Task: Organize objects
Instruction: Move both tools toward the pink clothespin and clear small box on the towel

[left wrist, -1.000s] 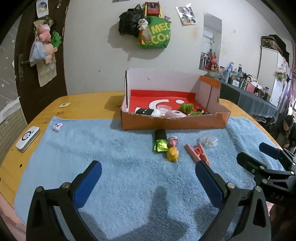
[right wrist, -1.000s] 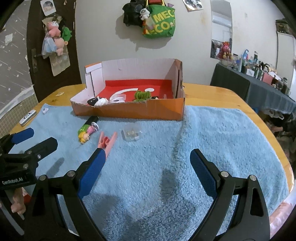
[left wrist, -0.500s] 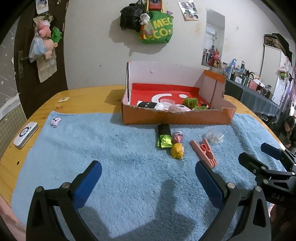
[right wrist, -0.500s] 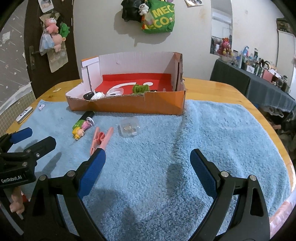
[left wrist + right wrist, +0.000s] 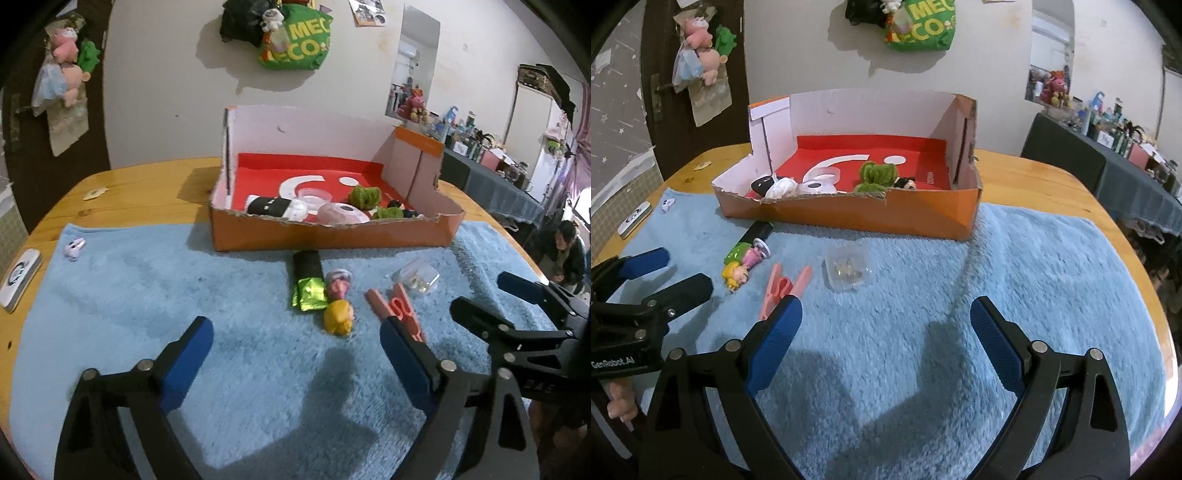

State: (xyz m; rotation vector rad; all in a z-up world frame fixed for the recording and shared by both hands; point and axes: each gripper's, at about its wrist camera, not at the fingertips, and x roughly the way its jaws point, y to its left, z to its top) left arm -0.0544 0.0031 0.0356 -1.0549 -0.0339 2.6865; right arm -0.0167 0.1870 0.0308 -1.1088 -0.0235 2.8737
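Both the left gripper (image 5: 297,343) and right gripper (image 5: 886,317) hover wide open, fingers empty, above a blue towel (image 5: 1015,277). A pink clip (image 5: 783,286) and doll (image 5: 740,271) lie before the orange box (image 5: 871,216).

An orange box (image 5: 332,236) with a red floor stands open on a blue towel (image 5: 147,295), holding a few small items. In front of it on the towel lie a green-and-black packet (image 5: 308,284), a blonde doll (image 5: 338,314) just beside it, a pink clip (image 5: 397,308) and a clear case (image 5: 417,281).
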